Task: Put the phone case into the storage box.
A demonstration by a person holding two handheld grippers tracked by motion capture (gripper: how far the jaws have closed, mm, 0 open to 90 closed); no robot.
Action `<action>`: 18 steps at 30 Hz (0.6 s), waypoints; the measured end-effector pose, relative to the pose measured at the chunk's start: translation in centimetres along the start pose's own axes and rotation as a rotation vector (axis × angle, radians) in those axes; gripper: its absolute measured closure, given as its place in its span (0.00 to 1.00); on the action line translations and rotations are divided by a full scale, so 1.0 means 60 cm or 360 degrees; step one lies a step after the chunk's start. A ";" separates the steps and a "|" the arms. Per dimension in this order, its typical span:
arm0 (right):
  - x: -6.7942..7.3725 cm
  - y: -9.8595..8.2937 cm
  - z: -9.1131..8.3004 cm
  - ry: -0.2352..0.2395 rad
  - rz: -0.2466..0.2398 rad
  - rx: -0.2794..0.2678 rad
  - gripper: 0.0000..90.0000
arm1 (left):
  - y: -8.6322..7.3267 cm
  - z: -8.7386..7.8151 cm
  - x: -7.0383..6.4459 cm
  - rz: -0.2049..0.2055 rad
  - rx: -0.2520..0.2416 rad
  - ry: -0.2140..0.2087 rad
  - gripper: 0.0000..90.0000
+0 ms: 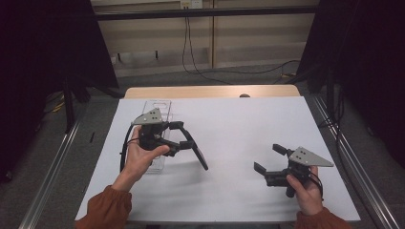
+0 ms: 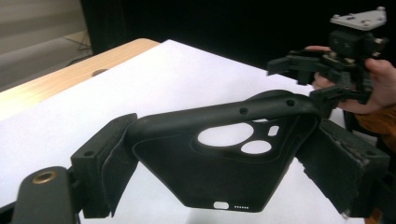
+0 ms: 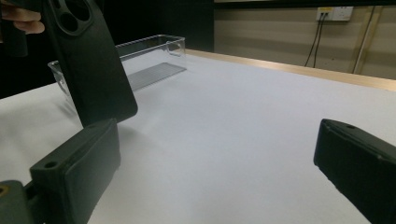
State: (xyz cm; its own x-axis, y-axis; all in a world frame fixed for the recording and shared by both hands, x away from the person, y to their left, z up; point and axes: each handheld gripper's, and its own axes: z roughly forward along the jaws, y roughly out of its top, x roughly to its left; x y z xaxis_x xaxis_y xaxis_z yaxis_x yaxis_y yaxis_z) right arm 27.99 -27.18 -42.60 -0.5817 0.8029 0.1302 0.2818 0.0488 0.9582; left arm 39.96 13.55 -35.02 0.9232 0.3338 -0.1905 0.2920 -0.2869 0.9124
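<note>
Black phone case [image 2: 219, 158] hangs clamped across its width in the left gripper [image 1: 184, 140], above the white worktop [image 1: 239, 119], its long axis slanting down toward the right gripper [image 1: 267, 160]. That one rests released and empty, well apart; the clear tray [image 1: 160, 107] lies behind the left hand.

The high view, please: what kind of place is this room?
Probably a lab or recording studio, not a home: black curtains flank the table, metal rails run along the floor, and cables hang from a wall socket.
</note>
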 end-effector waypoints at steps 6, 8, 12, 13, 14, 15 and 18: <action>-0.009 -0.009 -0.020 -0.0126 0.0000 0.0001 0.00 | 0.003 -0.007 0.005 -0.0025 0.0008 0.0060 0.17; -0.011 -0.012 -0.026 -0.0157 -0.0001 0.0000 0.00 | 0.004 -0.008 0.005 -0.0030 0.0012 0.0081 0.17; -0.014 -0.012 -0.037 -0.0223 -0.0014 -0.0005 0.00 | 0.005 -0.009 0.009 -0.0037 0.0027 0.0111 0.17; -0.014 -0.011 -0.039 -0.0230 -0.0015 -0.0007 0.00 | 0.005 -0.008 0.009 -0.0042 0.0028 0.0113 0.17; -0.014 -0.011 -0.042 -0.0233 -0.0020 -0.0010 0.00 | 0.006 -0.008 0.010 -0.0042 0.0037 0.0120 0.17; -0.014 -0.012 -0.045 -0.0238 -0.0020 -0.0012 0.00 | 0.008 -0.008 0.011 -0.0047 0.0035 0.0121 0.17; -0.013 -0.015 -0.054 -0.0250 -0.0016 0.0003 0.00 | 0.014 -0.009 0.013 -0.0052 0.0032 0.0139 0.17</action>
State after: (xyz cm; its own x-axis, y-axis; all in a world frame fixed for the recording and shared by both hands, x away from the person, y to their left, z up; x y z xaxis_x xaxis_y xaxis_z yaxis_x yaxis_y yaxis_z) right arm 25.70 -29.80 -42.73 -0.4580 0.8854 0.0793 0.2784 0.0582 0.9587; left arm 40.80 14.03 -34.20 0.8881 0.4198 -0.1873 0.3276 -0.2923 0.8985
